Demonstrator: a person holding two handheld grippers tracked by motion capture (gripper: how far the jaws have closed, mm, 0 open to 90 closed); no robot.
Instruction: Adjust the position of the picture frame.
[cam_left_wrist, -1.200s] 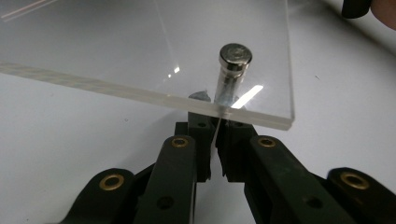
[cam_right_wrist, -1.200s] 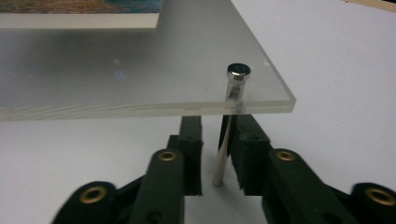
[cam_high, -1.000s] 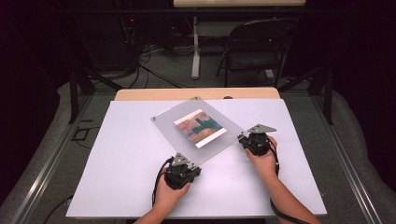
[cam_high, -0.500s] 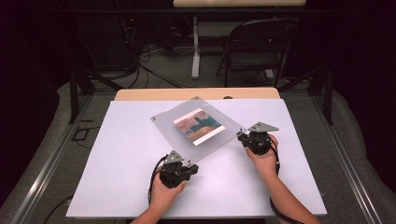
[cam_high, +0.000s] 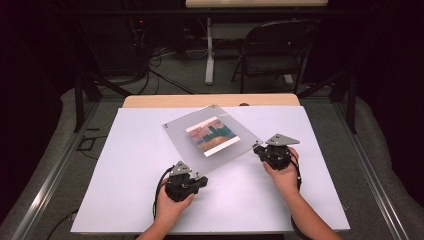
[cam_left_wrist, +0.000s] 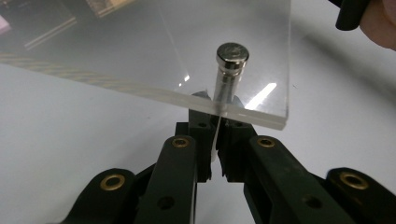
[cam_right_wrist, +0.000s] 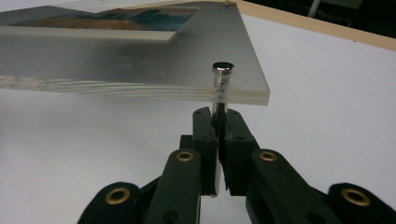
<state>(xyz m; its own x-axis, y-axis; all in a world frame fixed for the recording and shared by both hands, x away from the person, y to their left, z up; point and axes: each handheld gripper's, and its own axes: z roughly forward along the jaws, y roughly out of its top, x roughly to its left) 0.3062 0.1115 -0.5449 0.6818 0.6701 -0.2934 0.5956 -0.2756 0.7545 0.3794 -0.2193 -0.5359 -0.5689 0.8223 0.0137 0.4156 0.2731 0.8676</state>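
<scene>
The left gripper is clamped on a metal pin at the frame's near corner, above the table. The right gripper is clamped on another pin. If one pin slips, the frame could tilt and drop.

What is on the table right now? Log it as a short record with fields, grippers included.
surface: white table top
main item: clear acrylic photo frame holding a colourful print, near edge raised off the table
fasteners: metal standoff pins at the corners, one at the left gripper's corner, one at the right gripper's corner
left gripper: jaws shut on the standoff pin below the panel
right gripper: jaws shut on the standoff pin below the panel
background: folding chair behind the table
</scene>
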